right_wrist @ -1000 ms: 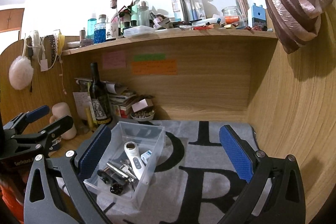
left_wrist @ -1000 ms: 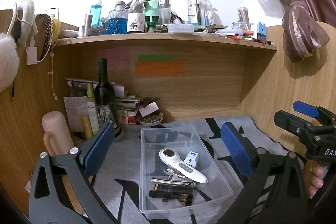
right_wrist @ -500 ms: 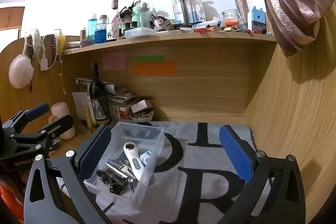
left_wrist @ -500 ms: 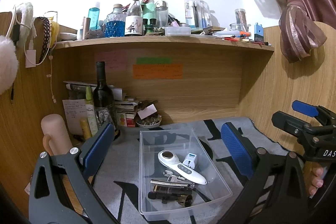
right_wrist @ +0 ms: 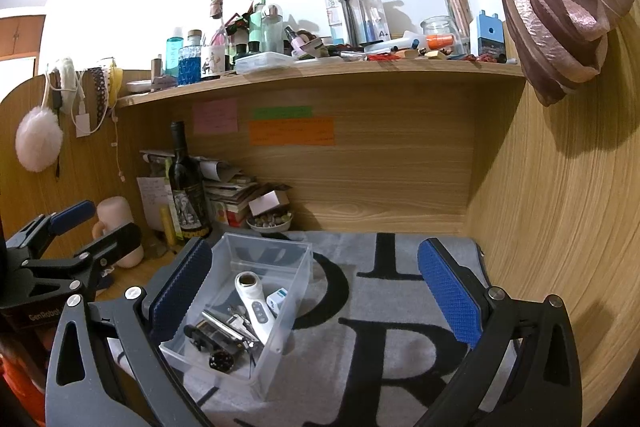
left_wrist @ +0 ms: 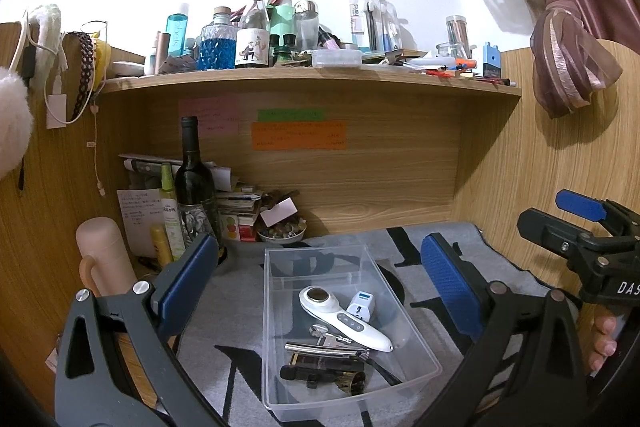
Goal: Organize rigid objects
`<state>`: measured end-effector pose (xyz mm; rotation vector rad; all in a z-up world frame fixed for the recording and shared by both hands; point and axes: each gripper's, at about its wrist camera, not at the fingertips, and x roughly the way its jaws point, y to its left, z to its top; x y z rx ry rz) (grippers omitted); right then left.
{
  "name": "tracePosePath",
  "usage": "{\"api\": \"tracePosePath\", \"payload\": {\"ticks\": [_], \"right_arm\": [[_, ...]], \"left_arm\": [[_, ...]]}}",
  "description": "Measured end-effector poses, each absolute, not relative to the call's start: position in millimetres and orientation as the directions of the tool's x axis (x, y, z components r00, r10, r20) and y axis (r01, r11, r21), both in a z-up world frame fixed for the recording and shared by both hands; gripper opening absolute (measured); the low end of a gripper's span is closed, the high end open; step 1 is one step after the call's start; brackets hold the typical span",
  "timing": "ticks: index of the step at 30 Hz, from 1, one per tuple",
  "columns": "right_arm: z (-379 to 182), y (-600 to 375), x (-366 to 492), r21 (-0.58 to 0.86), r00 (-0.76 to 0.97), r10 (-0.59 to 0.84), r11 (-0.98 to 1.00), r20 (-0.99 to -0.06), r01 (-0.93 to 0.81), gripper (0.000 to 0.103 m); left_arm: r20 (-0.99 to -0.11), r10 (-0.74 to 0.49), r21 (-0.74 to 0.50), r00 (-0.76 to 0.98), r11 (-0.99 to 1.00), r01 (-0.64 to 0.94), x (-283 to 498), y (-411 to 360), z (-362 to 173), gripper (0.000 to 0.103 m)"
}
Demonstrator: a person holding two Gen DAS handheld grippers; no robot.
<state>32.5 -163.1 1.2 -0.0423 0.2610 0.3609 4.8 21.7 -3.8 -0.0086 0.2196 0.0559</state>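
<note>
Bin (left_wrist: 276, 307): clear plastic, open-topped, on the grey lettered mat (left_wrist: 236, 303); it lies ahead of the left claw, between its two fingers, and ahead-left of the right claw, just beyond that claw's left finger.
Bin contents: a white handheld device (left_wrist: 344, 319) with a round dark head, lying diagonally; a small white plug (left_wrist: 361, 309) touching its right side; nearer the left claw, a metal clip (left_wrist: 320, 347) and a black-and-gold object (left_wrist: 324, 373), overlapping one another. Finer items under these are too tangled to tell apart.
Left claw (left_wrist: 320, 283): fingers spread wide apart, blue pads facing inward, holding nothing; no pad touches the bin.
Right claw (right_wrist: 316, 287): fingers likewise wide apart and empty; only mat lies between its pads, though the left finger overlaps the bin's near corner in that view, and contact cannot be told.
Bowl (left_wrist: 280, 233): small, filled with pebble-like bits, beyond the bin, against the back panel.
Wine bottle (left_wrist: 194, 183): upright, ahead-left of the left claw, behind its left finger.
Shelf (left_wrist: 312, 77): above both claws, crowded with bottles and jars.
</note>
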Motion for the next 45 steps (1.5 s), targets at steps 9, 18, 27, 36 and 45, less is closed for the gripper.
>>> {"api": "tracePosePath", "payload": {"ticks": [9,18,27,36,45], "right_arm": [[0.9,-163.1,33.0,0.007,0.902,0.343,0.935,-0.263,-0.354,0.103],[1.6,-164.5,34.2,0.011,0.901,0.347,0.934,-0.260,-0.356,0.103],[1.9,-162.0,33.0,0.003,0.902,0.346,0.934,-0.258,-0.358,0.103],[1.4,-161.3,34.1,0.008,0.899,0.349,0.933,-0.265,-0.360,0.103],[-0.6,-158.9,35.4,0.005,0.895,0.352,0.931,-0.274,-0.364,0.103]], "left_arm": [[-0.226,0.053,-0.005,0.973,0.998,-0.056,6.7,20.3,-4.3,0.103],[-0.227,0.050,0.000,0.973,0.999,-0.052,10.1,19.7,-4.6,0.103],[-0.227,0.048,0.003,0.973,0.999,-0.049,10.1,19.2,-5.3,0.103],[-0.224,0.069,0.021,0.972,0.998,-0.066,8.6,19.6,-4.2,0.103],[-0.225,0.049,0.023,0.973,0.999,-0.045,7.5,18.0,-4.2,0.103]]}}
